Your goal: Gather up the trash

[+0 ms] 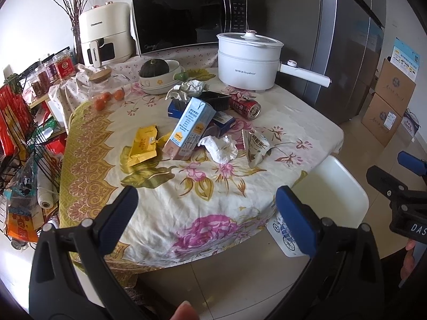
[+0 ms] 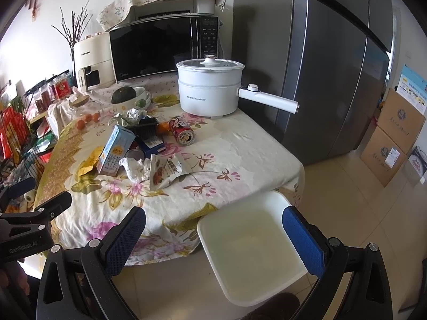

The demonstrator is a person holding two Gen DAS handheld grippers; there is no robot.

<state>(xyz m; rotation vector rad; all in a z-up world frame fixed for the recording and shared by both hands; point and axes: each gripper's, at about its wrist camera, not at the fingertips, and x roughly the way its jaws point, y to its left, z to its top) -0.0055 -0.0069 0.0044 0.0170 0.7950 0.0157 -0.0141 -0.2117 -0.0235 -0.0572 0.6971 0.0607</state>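
Both my claws hang spread and empty short of the near edge of the table (image 1: 160, 213), which wears a floral cloth: my left claw (image 1: 206, 209) over the cloth's near hem, my right claw (image 2: 213, 229) above a white bin (image 2: 248, 250) that stands on the floor just beside the table's near right corner, its inside bare. The trash lies in a loose heap around the middle of the table, well apart from both claws. A blue and white milk carton (image 1: 188, 128) lies tilted at the heart of it, propped on a dark blue box (image 1: 222, 120). Left of the carton are yellow wrappers (image 1: 142, 145), flat on the cloth. Touching the carton's near end is a crumpled white tissue (image 1: 220, 148), and just right of that a torn snack pouch (image 1: 256, 145) stands half open. Behind the carton sits a black plastic tray (image 1: 214, 98) with another crumpled paper wad (image 1: 190, 86) behind it, and a red drink can (image 1: 245, 105) lies on its side to the right, its end turned toward me. Farther back stand a white electric pot (image 1: 248, 61) with its lid on and its handle pointing right, a bowl (image 1: 157, 81) holding a dark green squash (image 1: 154, 68), a glass jar (image 1: 102, 88) with small oranges, a microwave (image 1: 186, 21) and a cream air fryer (image 1: 105, 34). A grey fridge (image 2: 333, 66) rises to the right of the table, with cardboard boxes (image 2: 392, 138) stacked on the floor beyond it.
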